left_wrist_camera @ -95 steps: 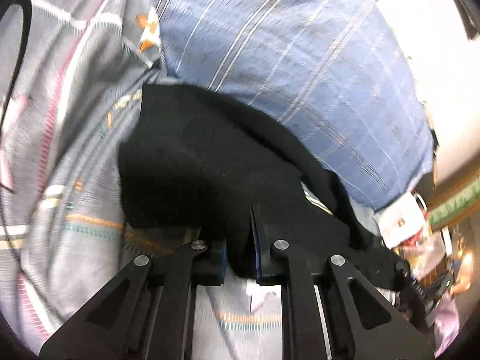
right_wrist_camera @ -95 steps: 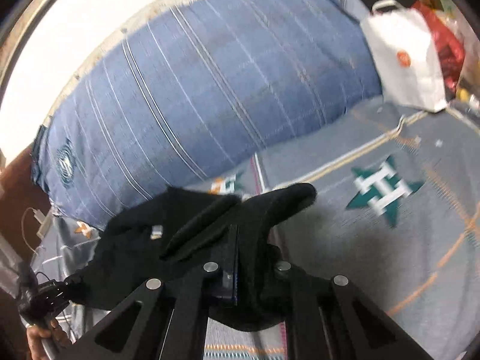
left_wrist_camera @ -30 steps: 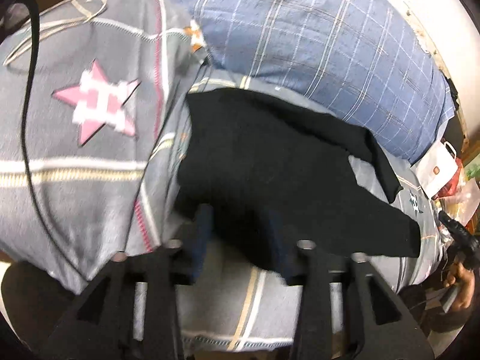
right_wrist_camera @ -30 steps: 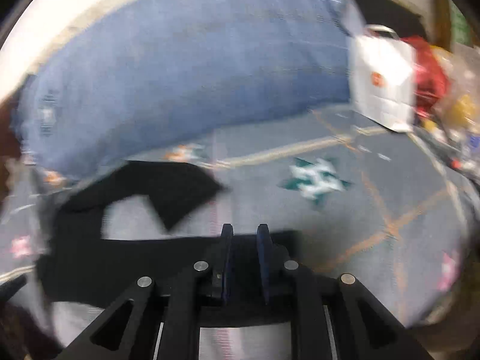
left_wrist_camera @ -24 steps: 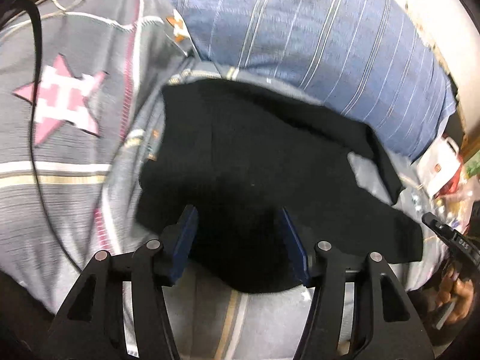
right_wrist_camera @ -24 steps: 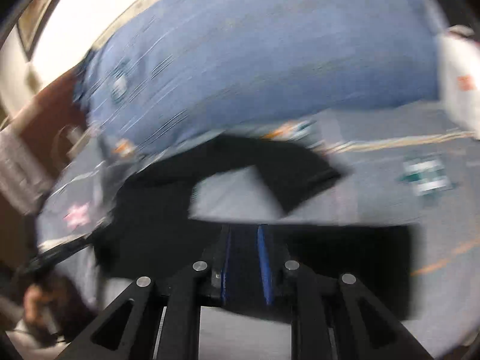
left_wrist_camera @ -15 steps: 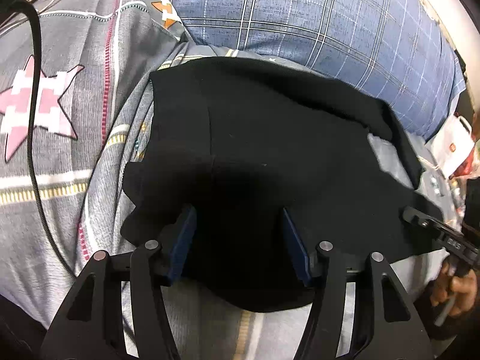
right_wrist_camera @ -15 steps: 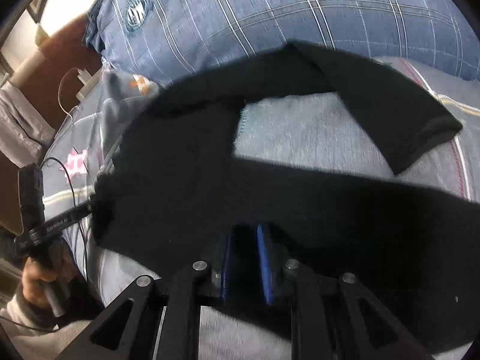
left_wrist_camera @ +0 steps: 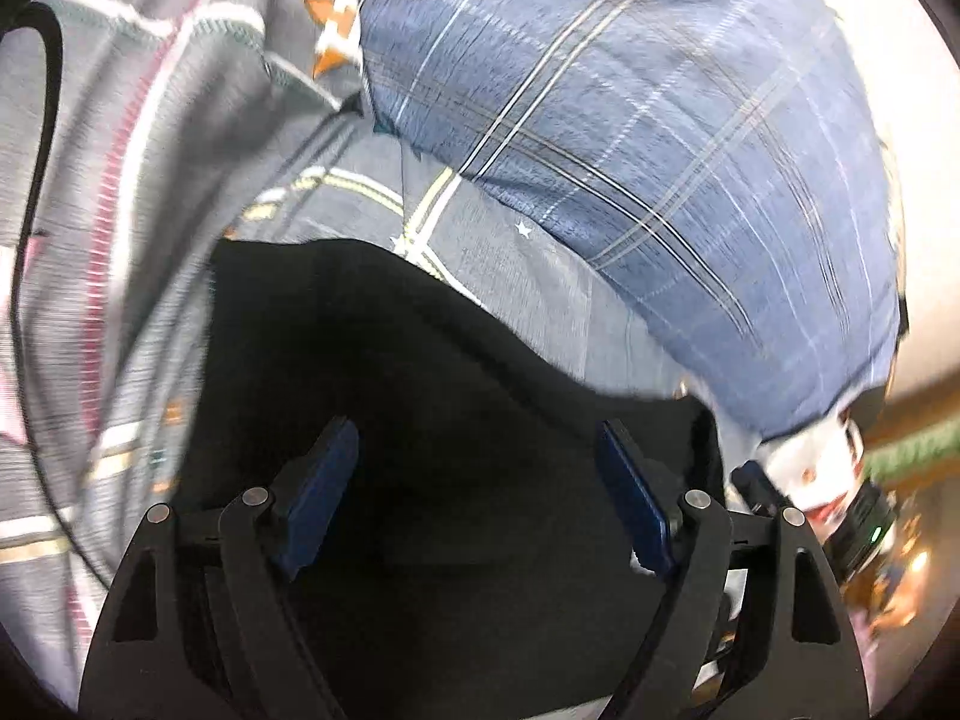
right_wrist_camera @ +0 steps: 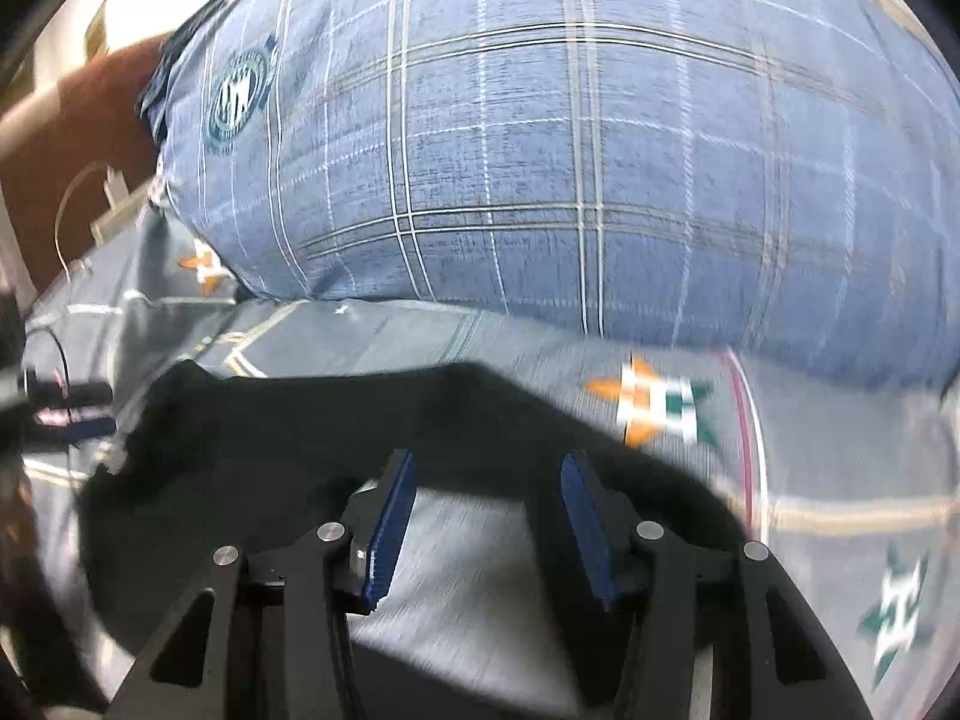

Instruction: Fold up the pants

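The black pants (left_wrist_camera: pixel 456 408) lie flat on the grey patterned bedsheet (left_wrist_camera: pixel 540 276). In the left wrist view my left gripper (left_wrist_camera: pixel 477 450) is open, its blue pads wide apart just over the black cloth, holding nothing. In the right wrist view the pants (right_wrist_camera: pixel 312 420) stretch from the left across the middle. My right gripper (right_wrist_camera: pixel 486 480) is open over the cloth's near edge and the bare sheet (right_wrist_camera: pixel 468 540), and it is empty. The frames are motion-blurred.
A big blue plaid pillow (left_wrist_camera: pixel 660 120) lies along the far side of the bed; it also shows in the right wrist view (right_wrist_camera: pixel 570 150). A black cable (left_wrist_camera: pixel 36 180) runs over the sheet at the left. A white bag and clutter (left_wrist_camera: pixel 828 480) sit at the right.
Both grippers have let go of the pants and opened wide. The pants now lie flat on the sheet, and both cameras have moved in lower toward the pillow.
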`<state>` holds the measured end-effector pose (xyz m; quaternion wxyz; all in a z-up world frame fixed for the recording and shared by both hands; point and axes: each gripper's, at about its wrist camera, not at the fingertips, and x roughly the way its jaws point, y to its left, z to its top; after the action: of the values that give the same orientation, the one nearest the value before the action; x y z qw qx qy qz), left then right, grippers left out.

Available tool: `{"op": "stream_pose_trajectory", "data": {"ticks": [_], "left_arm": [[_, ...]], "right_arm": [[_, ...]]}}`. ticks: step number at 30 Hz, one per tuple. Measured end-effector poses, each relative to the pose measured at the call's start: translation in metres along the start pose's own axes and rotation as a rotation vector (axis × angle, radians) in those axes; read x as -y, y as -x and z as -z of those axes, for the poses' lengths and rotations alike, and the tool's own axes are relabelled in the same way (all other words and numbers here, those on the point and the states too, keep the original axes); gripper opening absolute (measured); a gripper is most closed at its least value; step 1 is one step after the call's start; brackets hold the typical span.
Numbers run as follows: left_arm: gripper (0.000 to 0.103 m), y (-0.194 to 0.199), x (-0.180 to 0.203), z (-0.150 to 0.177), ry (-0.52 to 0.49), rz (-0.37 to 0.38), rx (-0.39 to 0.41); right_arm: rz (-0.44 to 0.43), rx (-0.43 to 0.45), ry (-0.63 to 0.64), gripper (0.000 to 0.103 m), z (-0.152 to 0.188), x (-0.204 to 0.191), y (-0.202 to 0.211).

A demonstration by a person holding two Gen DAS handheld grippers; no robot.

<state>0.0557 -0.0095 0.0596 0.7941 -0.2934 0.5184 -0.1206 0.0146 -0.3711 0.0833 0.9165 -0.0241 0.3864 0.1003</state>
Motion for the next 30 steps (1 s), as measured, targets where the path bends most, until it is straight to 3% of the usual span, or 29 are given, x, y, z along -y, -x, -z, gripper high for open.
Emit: {"op": "stream_pose_trajectory", "data": {"ticks": [5, 8, 12, 14, 16, 17, 18, 20, 22, 24, 26, 30], "left_arm": [[0.081, -0.025, 0.006, -0.019, 0.066, -0.063, 0.023], [0.081, -0.041, 0.004, -0.026, 0.094, -0.087, 0.006], [0.081, -0.065, 0.01, -0.035, 0.091, -0.131, -0.016], [0.081, -0.074, 0.015, -0.037, 0.063, -0.161, -0.007], [0.081, -0.077, 0.018, -0.036, 0.027, -0.168, 0.009], [0.08, -0.077, 0.021, -0.037, -0.001, -0.153, 0.017], [0.074, -0.079, 0.023, -0.037, -0.024, -0.135, 0.019], [0.041, -0.076, 0.029, -0.034, -0.065, -0.115, 0.007], [0.026, -0.068, 0.035, -0.03, -0.108, -0.09, 0.021], [0.024, -0.045, 0.043, -0.019, -0.16, -0.057, 0.073], [0.013, -0.018, 0.049, -0.007, -0.197, -0.004, 0.126], [0.013, 0.04, 0.056, 0.041, -0.286, 0.086, 0.198]], "right_arm": [[-0.018, -0.007, 0.115, 0.05, -0.018, 0.002, -0.023], [-0.054, -0.058, 0.126, 0.055, -0.025, 0.008, -0.041], [-0.029, -0.118, 0.195, 0.055, -0.026, 0.003, -0.067], [-0.036, -0.137, 0.187, 0.044, -0.024, 0.005, -0.075], [-0.013, -0.138, 0.173, 0.019, -0.021, 0.01, -0.077], [-0.018, -0.129, 0.162, 0.016, -0.02, 0.011, -0.075], [-0.019, -0.113, 0.148, 0.012, -0.019, 0.014, -0.07], [-0.013, -0.075, 0.137, 0.01, -0.019, 0.016, -0.054], [-0.007, -0.032, 0.139, 0.009, -0.02, 0.016, -0.029], [-0.012, 0.008, 0.153, 0.009, -0.019, 0.014, -0.002], [-0.004, 0.047, 0.18, 0.009, -0.015, 0.01, 0.028], [-0.002, 0.111, 0.211, 0.009, 0.012, -0.002, 0.088]]}}
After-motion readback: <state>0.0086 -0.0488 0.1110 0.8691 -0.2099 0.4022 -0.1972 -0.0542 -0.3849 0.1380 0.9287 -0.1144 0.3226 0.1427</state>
